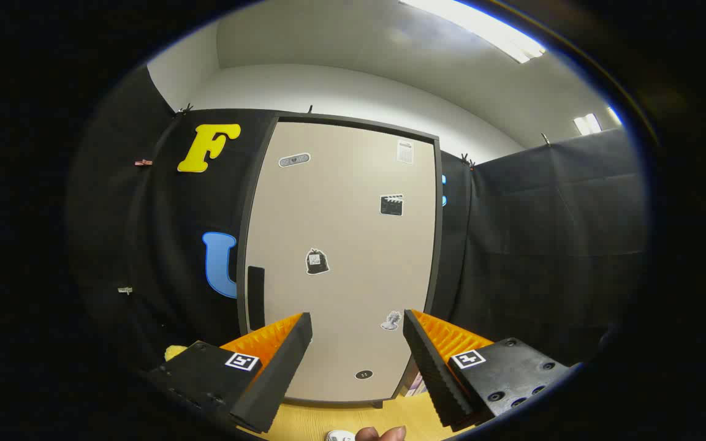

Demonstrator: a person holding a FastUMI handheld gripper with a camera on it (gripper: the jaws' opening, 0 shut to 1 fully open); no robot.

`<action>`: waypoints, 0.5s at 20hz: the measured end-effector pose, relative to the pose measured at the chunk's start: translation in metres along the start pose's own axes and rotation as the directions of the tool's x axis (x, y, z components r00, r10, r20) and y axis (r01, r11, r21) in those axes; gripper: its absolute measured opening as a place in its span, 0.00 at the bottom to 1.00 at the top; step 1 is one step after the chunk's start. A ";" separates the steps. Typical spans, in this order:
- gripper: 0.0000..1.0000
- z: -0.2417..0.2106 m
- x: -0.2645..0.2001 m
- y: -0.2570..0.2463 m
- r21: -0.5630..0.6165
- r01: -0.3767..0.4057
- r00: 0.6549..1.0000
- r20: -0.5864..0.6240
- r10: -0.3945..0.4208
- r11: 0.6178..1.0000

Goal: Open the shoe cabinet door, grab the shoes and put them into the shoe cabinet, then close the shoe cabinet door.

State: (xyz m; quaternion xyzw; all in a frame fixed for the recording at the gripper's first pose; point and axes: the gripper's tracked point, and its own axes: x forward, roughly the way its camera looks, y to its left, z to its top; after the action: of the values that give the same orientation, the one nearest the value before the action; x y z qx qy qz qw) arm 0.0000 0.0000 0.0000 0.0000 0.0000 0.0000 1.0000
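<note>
Nearest, on the pale yellow wooden floor (304, 422): a fingertip of a person's hand (380, 434) beside a small white object (339, 436), possibly a shoe, too little visible to tell. Just above, gripper (358, 331) released, fingers spread wide, grasping nothing, aimed at the lower half of the door. Beyond the fingers, well apart: tall beige flat-panel shoe cabinet door (344, 257) in a dark frame, shut, dotted with small stickers. Narrow black vertical handle (256, 297) at the door's left edge, ahead of and slightly outside the left finger. Black cloth booth wall (549, 245) behind and to both sides.

Likely risks: approaching on the current centred line and meeting bare panel instead of the handle; closing on the slim handle off-centre and slipping; pulling straight back rather than along the hinge arc, straining the door.
</note>
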 end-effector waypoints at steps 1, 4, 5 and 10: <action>0.97 0.000 0.000 0.001 0.002 0.000 1.000 -0.001 0.000 1.000; 0.97 0.000 0.001 0.005 0.007 -0.004 1.000 -0.001 0.004 1.000; 0.97 0.000 0.001 0.006 0.009 -0.007 1.000 -0.001 0.007 1.000; 0.97 -0.003 0.002 0.009 0.044 -0.012 1.000 -0.017 0.013 0.999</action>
State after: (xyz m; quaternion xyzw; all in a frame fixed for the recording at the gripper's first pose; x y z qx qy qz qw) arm 0.0015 0.0087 -0.0028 0.0221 0.0085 0.0061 0.9997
